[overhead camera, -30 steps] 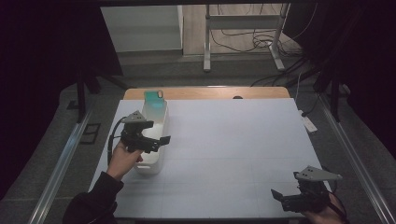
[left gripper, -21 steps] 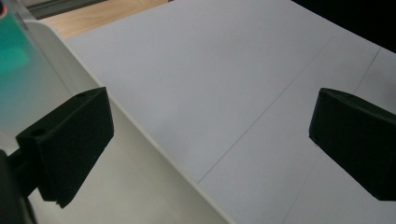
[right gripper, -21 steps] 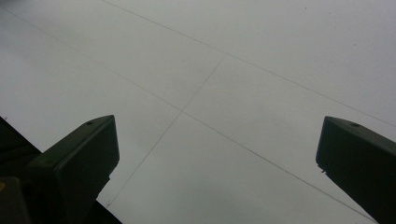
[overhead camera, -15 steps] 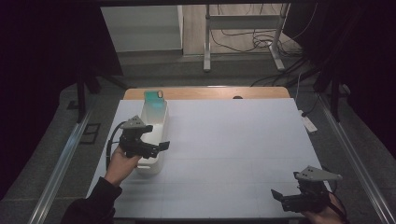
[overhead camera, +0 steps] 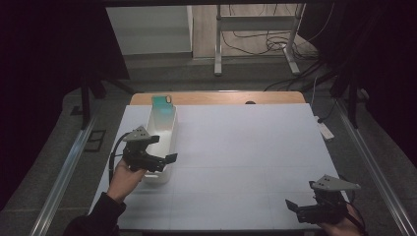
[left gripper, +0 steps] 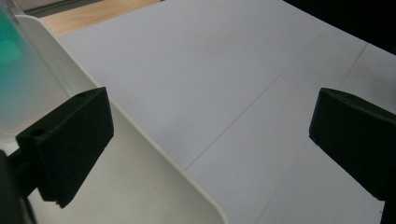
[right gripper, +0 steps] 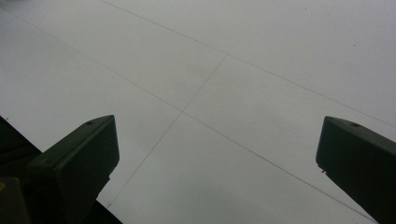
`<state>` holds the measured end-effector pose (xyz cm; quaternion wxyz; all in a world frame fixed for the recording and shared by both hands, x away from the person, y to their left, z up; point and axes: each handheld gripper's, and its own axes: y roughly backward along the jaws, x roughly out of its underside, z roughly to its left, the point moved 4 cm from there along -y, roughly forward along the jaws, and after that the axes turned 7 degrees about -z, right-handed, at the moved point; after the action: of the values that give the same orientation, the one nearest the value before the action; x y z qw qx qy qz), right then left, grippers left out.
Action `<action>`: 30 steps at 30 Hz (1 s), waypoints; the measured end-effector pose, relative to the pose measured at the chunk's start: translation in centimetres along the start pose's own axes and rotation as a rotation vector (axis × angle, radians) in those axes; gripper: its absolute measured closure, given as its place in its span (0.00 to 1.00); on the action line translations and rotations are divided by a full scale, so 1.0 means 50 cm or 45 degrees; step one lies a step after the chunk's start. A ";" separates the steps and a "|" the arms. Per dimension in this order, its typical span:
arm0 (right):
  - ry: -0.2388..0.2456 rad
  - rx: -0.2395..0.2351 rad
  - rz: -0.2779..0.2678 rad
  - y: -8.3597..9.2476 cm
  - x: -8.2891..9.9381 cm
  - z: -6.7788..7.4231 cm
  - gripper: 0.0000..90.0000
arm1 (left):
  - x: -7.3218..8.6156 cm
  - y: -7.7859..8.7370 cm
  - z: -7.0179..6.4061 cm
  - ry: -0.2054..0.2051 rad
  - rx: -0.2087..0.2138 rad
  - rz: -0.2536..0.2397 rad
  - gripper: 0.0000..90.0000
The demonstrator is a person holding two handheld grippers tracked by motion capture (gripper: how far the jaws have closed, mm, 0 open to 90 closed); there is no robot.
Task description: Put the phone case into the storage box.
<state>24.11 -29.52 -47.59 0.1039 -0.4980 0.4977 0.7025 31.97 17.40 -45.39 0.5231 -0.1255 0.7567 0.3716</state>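
High view first: the right gripper (overhead camera: pixel 319 209) sits at the near right corner of the white paper-covered table (overhead camera: pixel 255 147), jaws spread wide with nothing between them, and it looks parked in the same spot as a second ago. The right gripper view backs that up, just bare sheet between the two black jaws.

The action is on the left. The left gripper (overhead camera: pixel 160 162) has slid back toward the person over the last second, travelling down along the long white plastic bin (overhead camera: pixel 164 130) so it's now hovering at the bin's near end. Its jaws are wide open and not holding anything. In the left gripper view one jaw sits over the bin's inside (left gripper: pixel 140 196), the other out over the table, so the gripper straddles the bin's right wall. My read is it's lining up to pinch that wall near the close corner, probably to drag or lift the bin, but nothing is grabbed yet.

As for the bin: it's along the left edge of the table, long axis running near-to-far, roughly parallel to that edge, open side up. At its far end there's a teal-green translucent thing (overhead camera: pixel 162 102), maybe a lid or a card standing up; it's too blurry to say which.
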 end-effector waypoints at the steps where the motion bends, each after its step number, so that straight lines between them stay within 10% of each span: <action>1: 0.001 0.000 -0.001 0.000 0.000 0.000 0.00 | 0.001 0.002 -0.002 -0.002 0.005 -0.002 0.01; 30: 0.003 0.003 0.001 0.000 0.000 0.000 0.00 | 0.031 0.049 -0.017 0.027 -0.017 -0.022 0.01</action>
<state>24.12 -29.49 -47.59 0.1039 -0.4985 0.4987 0.7014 29.29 18.80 -45.54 0.5173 -0.1396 0.7586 0.3708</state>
